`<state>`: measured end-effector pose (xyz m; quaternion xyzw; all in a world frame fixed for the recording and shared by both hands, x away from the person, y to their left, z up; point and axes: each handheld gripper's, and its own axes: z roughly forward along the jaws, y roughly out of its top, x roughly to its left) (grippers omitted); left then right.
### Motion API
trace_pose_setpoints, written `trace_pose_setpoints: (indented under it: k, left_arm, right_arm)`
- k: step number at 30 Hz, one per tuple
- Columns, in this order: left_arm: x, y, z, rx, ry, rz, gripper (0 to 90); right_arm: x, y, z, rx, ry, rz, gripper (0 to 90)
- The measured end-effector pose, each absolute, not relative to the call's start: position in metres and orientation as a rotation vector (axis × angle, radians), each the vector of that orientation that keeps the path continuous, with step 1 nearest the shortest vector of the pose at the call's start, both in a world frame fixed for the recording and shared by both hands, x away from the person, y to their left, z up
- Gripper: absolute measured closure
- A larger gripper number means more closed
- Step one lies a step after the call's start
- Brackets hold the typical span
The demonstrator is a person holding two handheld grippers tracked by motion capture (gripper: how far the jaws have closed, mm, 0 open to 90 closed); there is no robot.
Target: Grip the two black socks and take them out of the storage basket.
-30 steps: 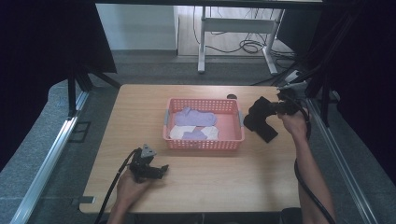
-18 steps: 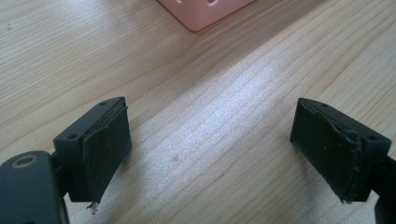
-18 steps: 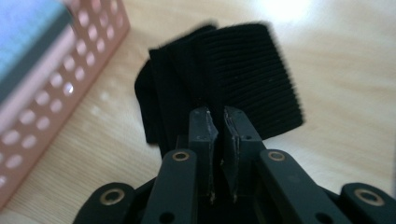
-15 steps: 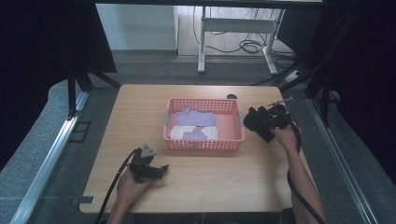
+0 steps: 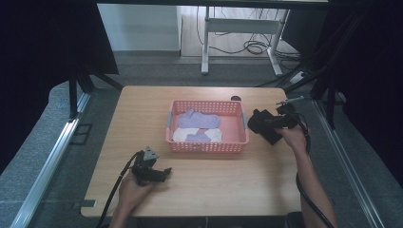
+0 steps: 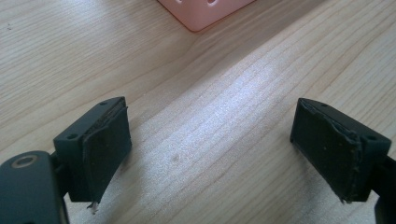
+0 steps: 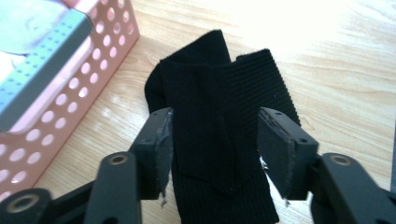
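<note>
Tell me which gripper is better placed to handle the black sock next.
The right gripper: the black sock lies on the table between its jaws, which have just been opening, beside the pink basket. The left gripper sits open over bare wood near the table's front edge, well away.

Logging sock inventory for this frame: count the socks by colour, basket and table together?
Purple socks: 2, in the pink basket
White socks: 1, in the basket
Black socks: 1, on the table between the right gripper jaws
Total: 4

Black ribbed sock (image 7: 219,126) – pink perforated basket (image 5: 207,144) holding lilac and white socks (image 5: 198,118) – on a pale wood-grain table (image 5: 142,114).
</note>
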<state>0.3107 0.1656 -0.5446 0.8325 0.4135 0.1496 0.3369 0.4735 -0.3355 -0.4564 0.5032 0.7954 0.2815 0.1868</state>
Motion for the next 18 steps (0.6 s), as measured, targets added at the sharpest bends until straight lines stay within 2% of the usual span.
trace_pose_setpoints:
  k: [7,18]
  left_arm:
    - [0.311,0.166,-0.545,2.171,1.078,0.390,11.9]
    - [0.311,0.166,-0.544,2.176,1.075,0.390,11.9]
  right_arm:
    - [0.468,-0.331,-0.442,1.366,2.247,0.837,34.8]
    - [0.453,-0.316,-0.420,1.279,2.299,0.881,27.4]
